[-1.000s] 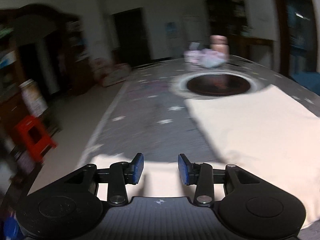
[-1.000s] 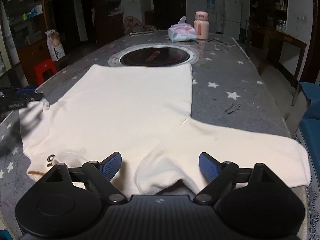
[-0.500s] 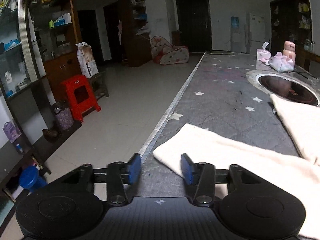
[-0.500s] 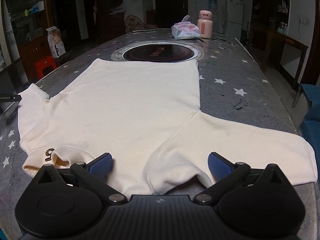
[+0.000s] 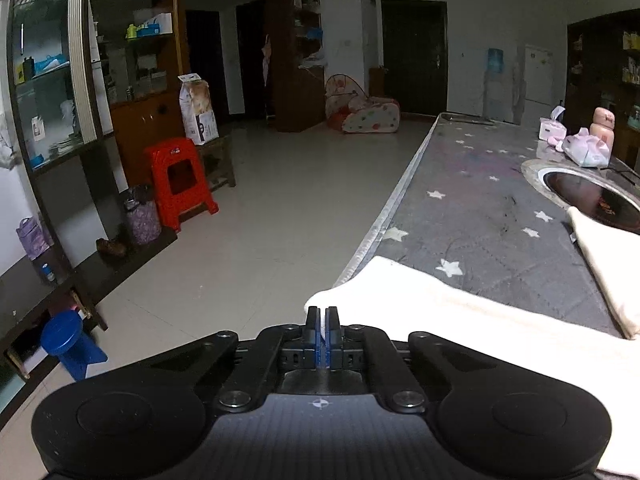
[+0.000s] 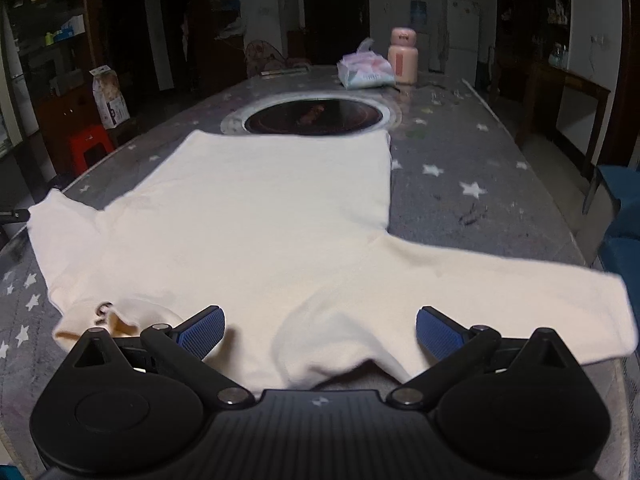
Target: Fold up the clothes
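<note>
A cream long-sleeved shirt lies flat on the grey star-patterned table, both sleeves spread out sideways. In the left wrist view its left sleeve reaches the table's edge. There my left gripper is closing its jaws fully on the cuff, and a strip of cream fabric is pinched between the blue pads. My right gripper stands wide open just above the collar end, and its pads touch nothing. The right sleeve stretches off to the right.
Past the shirt's hem a round dark hotplate is set into the table. A tissue pack and a pink bottle stand behind it. On the floor left of the table edge are a red stool and a blue stool.
My left gripper swung out to the sleeve end at the table edge and shut on the cuff. The right gripper opened wider and stayed in place.
</note>
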Tool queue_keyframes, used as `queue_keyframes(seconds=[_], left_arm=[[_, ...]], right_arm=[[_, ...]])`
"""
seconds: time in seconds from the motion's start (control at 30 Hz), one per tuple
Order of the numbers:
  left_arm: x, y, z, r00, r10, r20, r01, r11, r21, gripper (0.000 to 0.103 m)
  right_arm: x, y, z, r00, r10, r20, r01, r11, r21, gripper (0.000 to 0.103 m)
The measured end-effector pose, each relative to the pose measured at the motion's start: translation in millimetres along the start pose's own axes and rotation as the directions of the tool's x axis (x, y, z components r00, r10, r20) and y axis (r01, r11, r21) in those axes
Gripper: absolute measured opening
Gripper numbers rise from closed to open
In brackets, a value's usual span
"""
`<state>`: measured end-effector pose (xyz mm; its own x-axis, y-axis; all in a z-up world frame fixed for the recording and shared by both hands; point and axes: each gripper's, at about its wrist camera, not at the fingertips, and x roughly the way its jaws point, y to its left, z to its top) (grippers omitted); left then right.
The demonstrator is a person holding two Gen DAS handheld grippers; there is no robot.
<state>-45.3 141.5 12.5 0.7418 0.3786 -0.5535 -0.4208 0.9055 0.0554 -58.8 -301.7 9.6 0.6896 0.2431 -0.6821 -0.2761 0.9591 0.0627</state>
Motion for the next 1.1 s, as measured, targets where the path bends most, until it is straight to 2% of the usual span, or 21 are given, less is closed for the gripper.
queue_keyframes(seconds=[0.13, 0.23, 0.33, 0.47, 0.53, 0.6, 0.7, 0.87, 0.93, 0.97, 1.0, 1.03, 1.07, 1.1], left_arm=[[-2.2, -5.3, 3.3, 1.0, -0.022, 0.012, 0.022, 1.0, 0.009, 0.002], [-11.2, -7.7, 10.1, 0.996, -0.082, 0.043, 0.083, 0.996, -0.013, 0.002], [-25.3, -15.8, 15.8, 0.988, -0.133, 0.079, 0.133, 0.991, 0.006, 0.002], [-34.2, -22.3, 16.4, 0.989, -0.135, 0.064, 0.132, 0.99, 0.046, 0.006], [-30.9, -20.1, 10.5, 0.993, -0.108, 0.044, 0.106, 0.993, 0.041, 0.016], [-25.2, -16.9, 4.7, 0.998, -0.06, 0.033, 0.059, 0.998, 0.029, 0.046], [-14.9, -13.0, -0.1, 0.999, -0.032, 0.007, 0.032, 0.999, 0.013, 0.048], [0.9, -13.8, -2.8, 1.0, -0.009, -0.021, 0.009, 1.0, 0.011, 0.048], [6.9, -11.2, -1.9, 0.999, -0.014, -0.034, 0.013, 1.0, -0.017, 0.047], [8.1, -9.3, -0.9, 0.999, -0.025, -0.035, 0.024, 0.999, -0.036, 0.042], [9.1, -8.2, -0.4, 0.999, -0.036, -0.034, 0.035, 0.998, -0.045, 0.031], [9.1, -8.2, -0.3, 0.999, -0.044, -0.032, 0.042, 0.998, -0.045, 0.026], [8.4, -8.7, -0.5, 0.999, -0.046, -0.027, 0.045, 0.998, -0.043, 0.016], [7.8, -9.0, -0.1, 0.999, -0.049, -0.022, 0.048, 0.998, -0.042, 0.01]], right_arm=[[-2.7, 0.2, 1.1, 1.0, 0.001, 0.011, -0.001, 1.0, 0.004, 0.103], [-1.6, -0.7, 1.9, 1.0, -0.007, 0.009, 0.007, 1.0, 0.005, 0.103], [-1.8, -1.6, 1.1, 1.0, -0.009, 0.008, 0.008, 1.0, 0.015, 0.103], [-6.9, -0.9, 1.3, 1.0, -0.002, 0.02, 0.002, 1.0, 0.012, 0.103], [-9.2, -1.2, 1.5, 1.0, 0.004, 0.027, -0.004, 1.0, 0.012, 0.103], [-8.6, -1.8, 1.7, 1.0, 0.005, 0.027, -0.005, 1.0, 0.014, 0.103], [-7.1, -1.6, 1.6, 1.0, 0.008, 0.02, -0.009, 1.0, 0.013, 0.103], [-8.2, -0.4, 1.2, 1.0, 0.012, 0.02, -0.012, 1.0, 0.012, 0.103], [-7.8, -0.5, 0.7, 1.0, 0.01, 0.017, -0.01, 1.0, 0.015, 0.103], [-7.9, -0.5, 0.4, 1.0, 0.01, 0.016, -0.01, 1.0, 0.016, 0.103], [-8.1, -0.4, 0.3, 1.0, 0.01, 0.016, -0.01, 1.0, 0.016, 0.103], [-8.4, -0.5, 0.1, 1.0, 0.009, 0.016, -0.01, 1.0, 0.016, 0.103], [-8.5, -0.7, -0.1, 1.0, 0.01, 0.015, -0.01, 1.0, 0.017, 0.103], [-8.6, -1.0, -0.1, 1.0, 0.009, 0.015, -0.009, 1.0, 0.017, 0.103]])
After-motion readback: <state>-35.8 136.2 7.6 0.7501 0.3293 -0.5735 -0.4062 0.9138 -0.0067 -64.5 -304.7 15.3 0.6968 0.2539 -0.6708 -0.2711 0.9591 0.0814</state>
